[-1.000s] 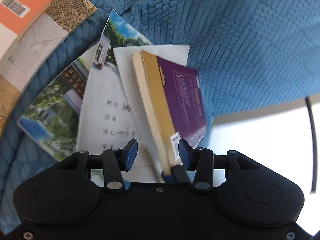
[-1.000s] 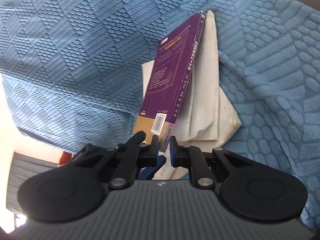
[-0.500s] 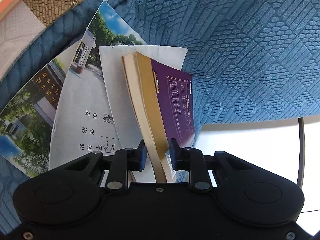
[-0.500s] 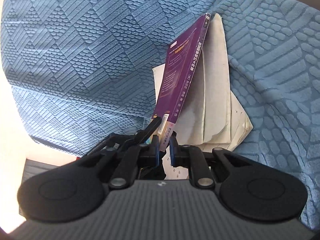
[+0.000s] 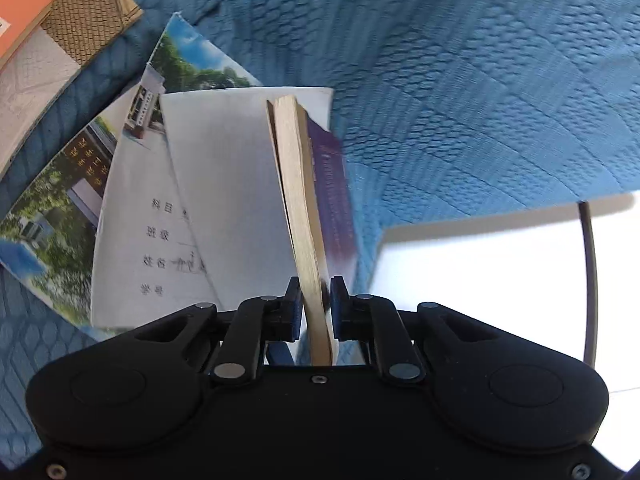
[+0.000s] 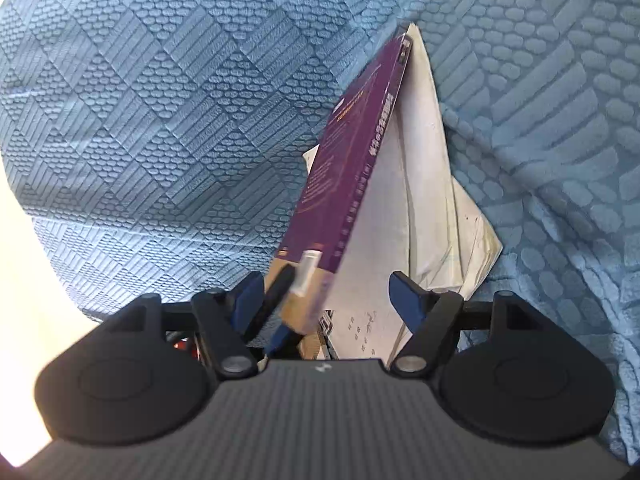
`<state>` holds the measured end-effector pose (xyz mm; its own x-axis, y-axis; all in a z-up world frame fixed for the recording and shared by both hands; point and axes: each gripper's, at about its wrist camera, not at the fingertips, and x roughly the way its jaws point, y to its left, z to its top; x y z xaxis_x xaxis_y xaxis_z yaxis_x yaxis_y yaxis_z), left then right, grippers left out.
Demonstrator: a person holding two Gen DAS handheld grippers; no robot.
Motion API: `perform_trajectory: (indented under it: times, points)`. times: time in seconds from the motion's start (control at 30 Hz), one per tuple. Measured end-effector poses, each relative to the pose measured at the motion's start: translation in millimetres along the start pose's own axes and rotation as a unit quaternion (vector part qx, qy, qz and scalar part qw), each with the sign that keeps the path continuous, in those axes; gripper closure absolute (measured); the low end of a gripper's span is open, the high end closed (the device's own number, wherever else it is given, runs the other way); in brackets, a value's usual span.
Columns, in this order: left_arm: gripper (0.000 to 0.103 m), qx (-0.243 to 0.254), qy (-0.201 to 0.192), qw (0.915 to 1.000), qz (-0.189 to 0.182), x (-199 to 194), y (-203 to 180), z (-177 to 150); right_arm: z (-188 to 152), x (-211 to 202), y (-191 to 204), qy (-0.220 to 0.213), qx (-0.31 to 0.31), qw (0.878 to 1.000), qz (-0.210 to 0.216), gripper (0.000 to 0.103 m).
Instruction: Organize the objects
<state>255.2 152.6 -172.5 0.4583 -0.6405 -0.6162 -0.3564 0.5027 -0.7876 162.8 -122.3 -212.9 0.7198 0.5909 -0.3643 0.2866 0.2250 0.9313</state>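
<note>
A purple book (image 5: 330,200) with yellowed page edges stands on edge over a white booklet (image 5: 232,184) on the blue textured cover. My left gripper (image 5: 316,304) has its jaws closing, with both pads pressed on the book's near bottom corner. In the right wrist view the same purple book (image 6: 352,160) leans up and to the right. My right gripper (image 6: 328,296) has its jaws opening wide around that corner, neither pad touching it. A finger of the left gripper (image 6: 280,292) shows against the book's cover there.
A booklet with a photo cover (image 5: 60,216) lies under the white one. An orange book (image 5: 20,12) rests on a patterned book at the top left. Creased white booklets (image 6: 436,200) lie behind the purple book. The blue cover's edge (image 5: 500,200) drops to a bright floor on the right.
The left jaws closed from wide apart onto the purple book's corner. The right jaws, shut on that corner before, have sprung open. The book now stands more upright.
</note>
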Motion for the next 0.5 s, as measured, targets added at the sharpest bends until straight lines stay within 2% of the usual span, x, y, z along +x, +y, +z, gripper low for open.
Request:
perform_trajectory:
  times: [0.03,0.1,0.27,0.33,0.47,0.5]
  points:
    - [0.091,0.001,0.002,1.0,0.002,-0.8,0.7,-1.4,-1.0,2.3,2.3,0.004,-0.01,1.0,-0.002,0.042]
    - [0.091,-0.002,0.002,1.0,0.009,-2.2,4.6,-3.6,-2.5,6.7,3.7,0.011,-0.017,1.0,0.007,0.06]
    - [0.088,-0.028,-0.004,0.9995,-0.01,-9.3,22.4,-5.6,-3.9,4.2,6.9,0.003,-0.034,0.999,0.009,0.082]
    - [0.086,-0.042,-0.003,0.999,-0.017,-10.1,27.9,-3.4,-5.2,3.9,9.9,0.004,-0.049,0.999,0.001,0.083]
    - [0.068,-0.043,-0.017,0.9989,-0.007,-8.7,28.2,0.5,-4.3,0.1,12.2,-0.001,-0.056,0.998,0.005,0.083]
    - [0.068,-0.047,-0.019,0.9987,-0.006,-7.0,28.3,2.1,-4.4,-1.5,12.4,-0.004,-0.056,0.998,0.008,0.083]
